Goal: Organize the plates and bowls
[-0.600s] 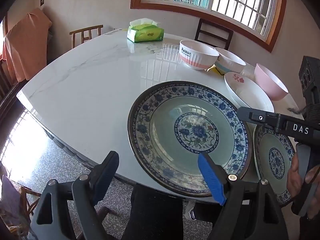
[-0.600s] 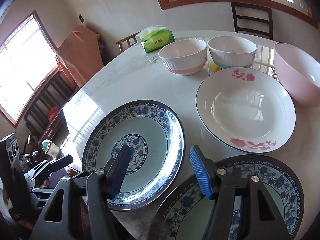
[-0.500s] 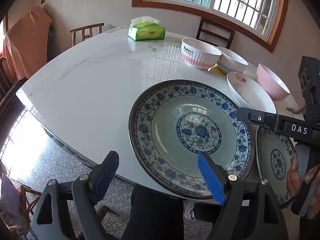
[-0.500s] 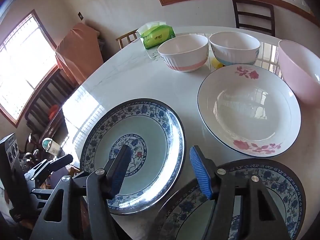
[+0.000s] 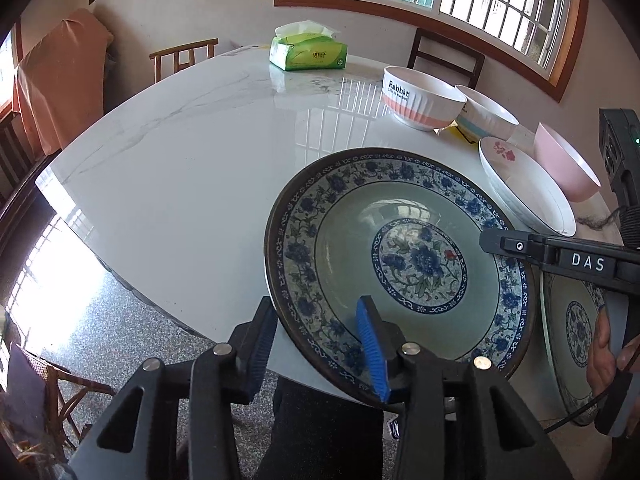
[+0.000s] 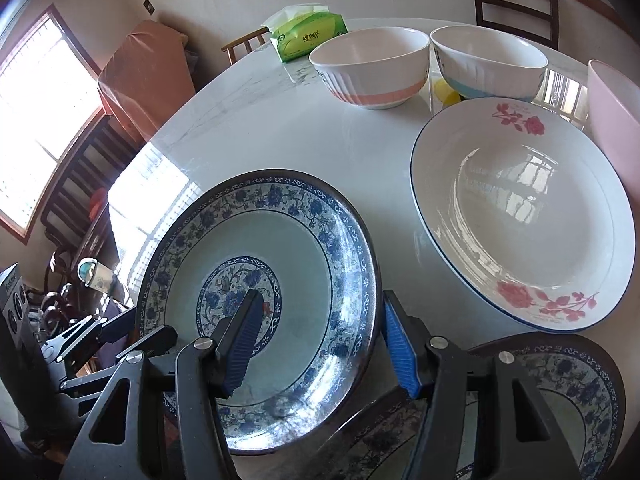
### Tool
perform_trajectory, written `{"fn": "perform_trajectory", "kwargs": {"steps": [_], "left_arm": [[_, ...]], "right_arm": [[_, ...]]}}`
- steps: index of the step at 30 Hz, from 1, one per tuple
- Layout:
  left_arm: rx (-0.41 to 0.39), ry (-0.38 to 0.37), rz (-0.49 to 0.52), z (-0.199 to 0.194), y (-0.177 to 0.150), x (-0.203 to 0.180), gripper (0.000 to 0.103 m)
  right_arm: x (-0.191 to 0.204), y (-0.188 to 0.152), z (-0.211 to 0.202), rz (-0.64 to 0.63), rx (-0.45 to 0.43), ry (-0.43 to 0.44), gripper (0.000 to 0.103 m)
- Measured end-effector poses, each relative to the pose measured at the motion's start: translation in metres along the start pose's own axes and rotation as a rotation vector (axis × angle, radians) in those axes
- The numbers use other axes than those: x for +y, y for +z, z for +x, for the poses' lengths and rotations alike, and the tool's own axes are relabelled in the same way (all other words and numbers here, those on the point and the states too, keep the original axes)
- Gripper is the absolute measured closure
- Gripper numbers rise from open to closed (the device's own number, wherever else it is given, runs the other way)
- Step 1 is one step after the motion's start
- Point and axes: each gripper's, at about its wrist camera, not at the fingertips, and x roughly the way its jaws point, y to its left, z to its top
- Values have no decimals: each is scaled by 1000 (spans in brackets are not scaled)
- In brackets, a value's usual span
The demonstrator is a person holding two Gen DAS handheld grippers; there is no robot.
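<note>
A large blue-and-white floral plate [image 5: 400, 240] [image 6: 312, 240] lies flat near the table's front edge. My left gripper [image 5: 316, 344] straddles its near-left rim, one finger outside the edge and the blue pad over the patterned band. A strip of table shows between the outer finger and the plate. My right gripper [image 6: 320, 340] straddles the opposite rim, its dark finger over the plate's middle and its blue pad just outside the edge. Both are open, with jaws narrowed around the rim. A second blue plate [image 6: 560, 400] [image 5: 576, 328] lies beside it.
On the white marble table [image 5: 200, 160] a white rose-pattern plate [image 6: 520, 216], two striped bowls [image 6: 368, 68] [image 6: 488, 60] and a pink bowl [image 6: 612, 128] stand behind. A green tissue pack [image 5: 308, 52] sits at the far side. Chairs ring the table.
Both grippers have moved closer over the large blue plate, and their jaws have narrowed from wide open to around its rim. The plate still rests on the table.
</note>
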Motion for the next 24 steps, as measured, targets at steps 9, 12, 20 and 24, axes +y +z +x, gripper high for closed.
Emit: {"fn": "perform_trajectory", "kwargs": {"steps": [9, 12, 20, 24], "left_arm": [[-19, 22, -20, 4, 8, 10, 65], [-21, 29, -36, 7, 13, 20, 66], [-22, 53, -83, 14, 29, 47, 67], [-26, 70, -99, 19, 37, 57, 67]], "right_arm": [[1, 9, 8, -12, -12, -38, 79], [5, 11, 11, -10, -10, -42, 79], [17, 18, 20, -21, -12, -41, 80], [26, 24, 27, -26, -11, -34, 80]]}}
